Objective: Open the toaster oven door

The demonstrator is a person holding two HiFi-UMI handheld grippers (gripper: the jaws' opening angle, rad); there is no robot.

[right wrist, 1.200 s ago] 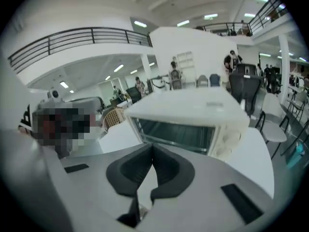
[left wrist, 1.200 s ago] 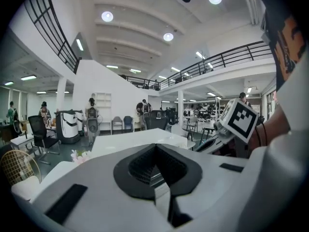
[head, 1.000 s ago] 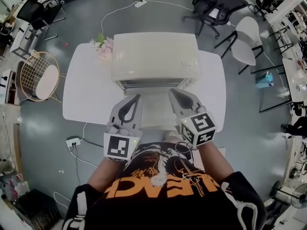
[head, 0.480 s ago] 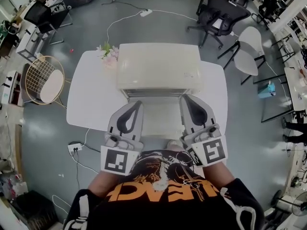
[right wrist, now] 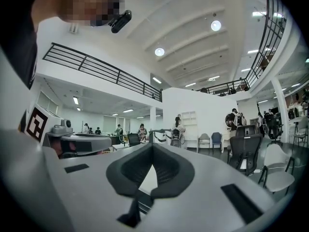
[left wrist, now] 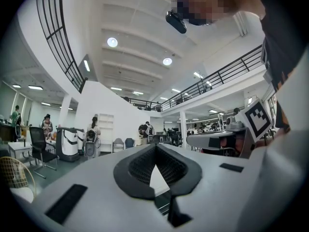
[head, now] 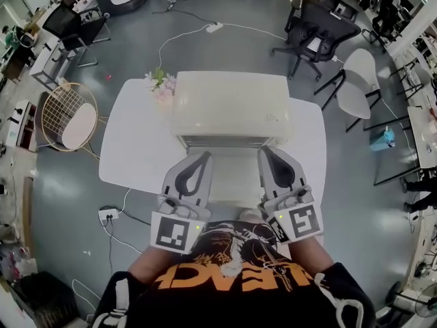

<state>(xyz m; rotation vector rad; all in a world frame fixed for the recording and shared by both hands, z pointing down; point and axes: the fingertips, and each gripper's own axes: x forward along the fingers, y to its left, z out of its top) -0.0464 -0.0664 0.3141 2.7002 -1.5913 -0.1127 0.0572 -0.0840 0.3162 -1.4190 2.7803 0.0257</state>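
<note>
White table on a grey hall floor, toaster oven sitting mid-table, flowers at its 10 o'clock. Left gripper and right gripper hover side by side at the oven's 6 o'clock, tips near its front, both pairs of jaws pressed together on nothing.

A cream toaster oven stands at the middle of a white table, with pink flowers just beside its far left corner. A pale flat panel reaches from the oven's front toward the person. It lies between the left gripper and the right gripper, each with its tips drawn together.
</note>
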